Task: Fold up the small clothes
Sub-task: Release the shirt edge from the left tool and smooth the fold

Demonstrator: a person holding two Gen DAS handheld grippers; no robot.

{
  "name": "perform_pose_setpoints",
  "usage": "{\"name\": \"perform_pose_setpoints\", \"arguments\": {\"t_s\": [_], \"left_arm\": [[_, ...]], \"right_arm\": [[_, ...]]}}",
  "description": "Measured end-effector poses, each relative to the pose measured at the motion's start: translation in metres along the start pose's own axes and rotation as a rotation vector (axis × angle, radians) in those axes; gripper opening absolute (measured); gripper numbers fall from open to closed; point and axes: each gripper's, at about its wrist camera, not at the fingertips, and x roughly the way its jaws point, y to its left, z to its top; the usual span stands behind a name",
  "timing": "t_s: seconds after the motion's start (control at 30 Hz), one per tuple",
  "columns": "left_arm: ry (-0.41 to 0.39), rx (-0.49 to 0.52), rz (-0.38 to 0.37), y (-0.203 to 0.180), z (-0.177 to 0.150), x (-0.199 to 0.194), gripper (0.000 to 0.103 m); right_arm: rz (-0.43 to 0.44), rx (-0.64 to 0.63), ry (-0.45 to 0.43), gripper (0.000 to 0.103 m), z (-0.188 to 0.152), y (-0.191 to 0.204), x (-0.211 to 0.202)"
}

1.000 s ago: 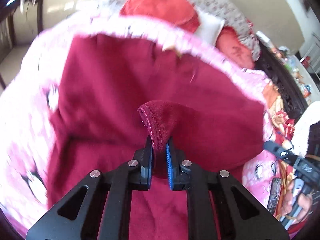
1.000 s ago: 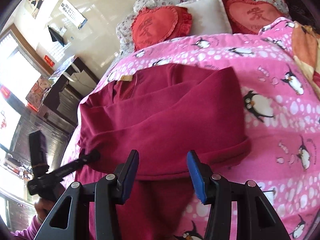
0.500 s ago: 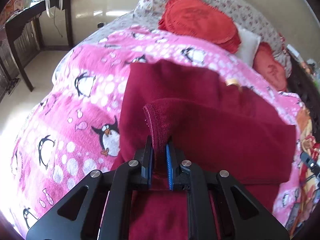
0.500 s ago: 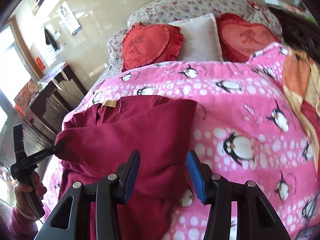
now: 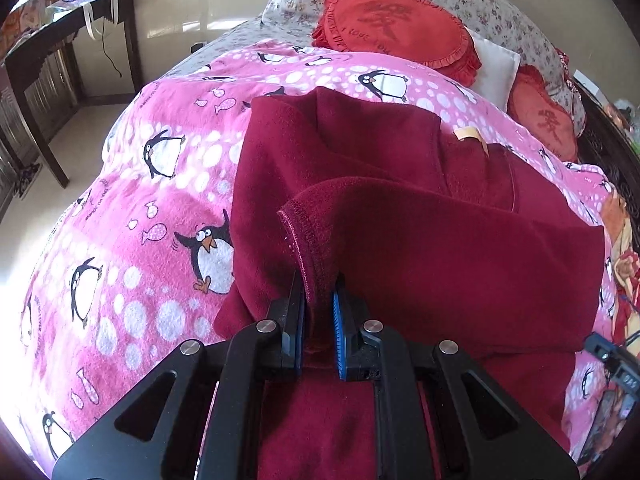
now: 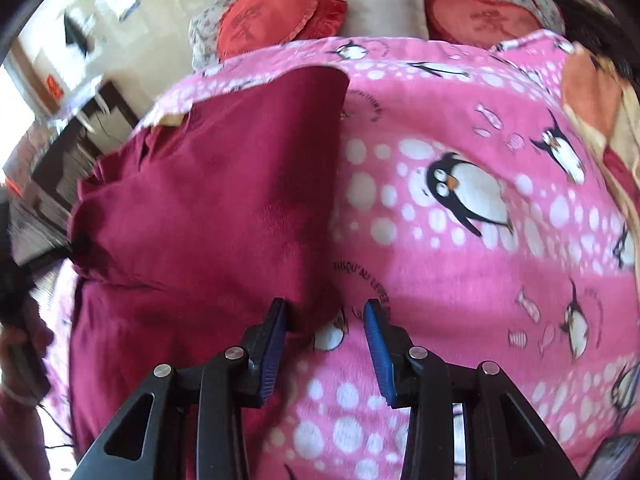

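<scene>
Two grippers are over the bed, and only one has hold of anything. The left gripper [image 5: 319,300] has its blue-padded fingers [image 5: 338,322] pinched tight on a stitched hem of the maroon garment [image 5: 420,248], lifting that edge up off the rest of the cloth. The garment lies on the pink penguin blanket [image 5: 132,240], folded over on itself, with a small tan label [image 5: 468,134] showing at its far end, the end nearer the pillows. The right gripper [image 6: 326,344] hangs with its jaws spread wide and nothing between them; its left finger [image 6: 272,344] is right at the garment's near corner, while its other finger is over bare blanket just beside the garment. Beyond the garment, at the head of the bed, a red heart-shaped cushion [image 5: 396,28] leans against a flowered pillow [image 5: 492,4], next to a white pillow [image 6: 380,4]. Off the blanket's far left side stands a dark wooden table [image 5: 60,48].
</scene>
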Motion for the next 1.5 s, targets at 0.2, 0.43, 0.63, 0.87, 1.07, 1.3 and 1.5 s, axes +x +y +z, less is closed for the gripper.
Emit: {"name": "perform_pose_setpoints", "arguments": {"t_s": [0.2,0.43,0.63,0.87,1.07,1.3,1.5], "left_arm": [[0.018,-0.036,-0.01,0.001,0.002,-0.001,0.011],[-0.042,-0.041,-0.023,0.003,0.0,-0.03,0.047],[-0.074,-0.007,-0.005,-0.009,0.003,-0.029,0.048],[0.012,0.007,0.077,-0.009,0.0,0.016,0.048],[0.01,0.036,0.103,-0.014,0.001,0.021,0.049],[-0.004,0.047,0.112,-0.014,-0.003,0.02,0.049],[-0.003,0.044,0.114,-0.015,-0.004,0.02,0.049]], "right_arm": [[-0.037,-0.091,-0.042,0.037,0.012,0.02,-0.005],[-0.026,0.012,-0.085,0.037,0.015,0.005,-0.016],[0.055,-0.081,-0.154,0.037,0.039,0.04,-0.023],[0.008,-0.061,-0.122,0.033,0.061,0.034,0.02],[0.018,-0.029,-0.097,0.022,0.068,0.023,0.028],[0.021,-0.06,-0.112,0.026,0.049,0.039,-0.005],[-0.003,-0.094,-0.095,0.029,0.035,0.05,-0.008]]}}
